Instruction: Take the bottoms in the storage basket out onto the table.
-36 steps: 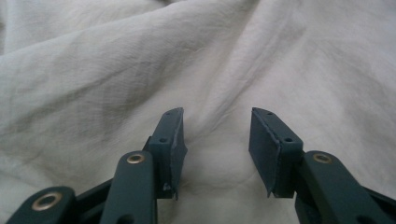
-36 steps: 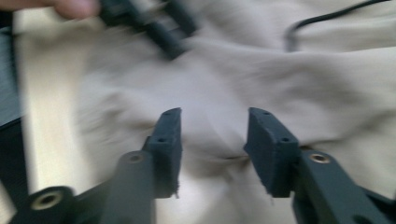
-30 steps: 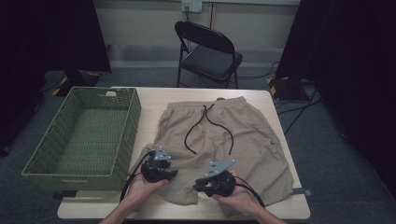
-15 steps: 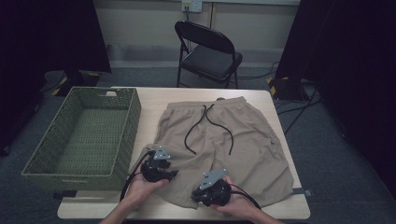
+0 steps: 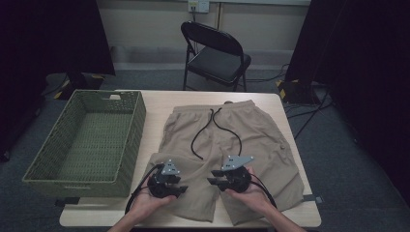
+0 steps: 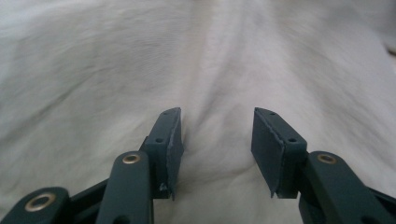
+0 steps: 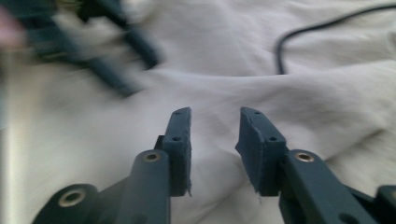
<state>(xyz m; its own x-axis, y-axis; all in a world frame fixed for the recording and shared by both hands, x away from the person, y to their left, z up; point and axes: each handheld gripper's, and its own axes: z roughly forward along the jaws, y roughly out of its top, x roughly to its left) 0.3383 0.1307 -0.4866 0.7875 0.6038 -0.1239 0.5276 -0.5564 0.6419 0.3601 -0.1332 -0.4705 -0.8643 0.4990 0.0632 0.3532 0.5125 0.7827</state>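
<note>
Two grippers low over beige cloth shorts point(image 5: 232, 140) spread flat on the wooden table point(image 5: 154, 99). Left gripper point(image 6: 217, 135) parted, bare fabric between. Right gripper point(image 7: 215, 135) just widened, gripping nothing (other gripper blurred behind). Shorts' hems hidden under hands; black drawstring point(image 7: 299, 37) cut off.

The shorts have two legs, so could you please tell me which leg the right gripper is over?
The right gripper is over the shorts' leg nearer the table's right edge; the left gripper is over the leg beside the green basket.
</note>
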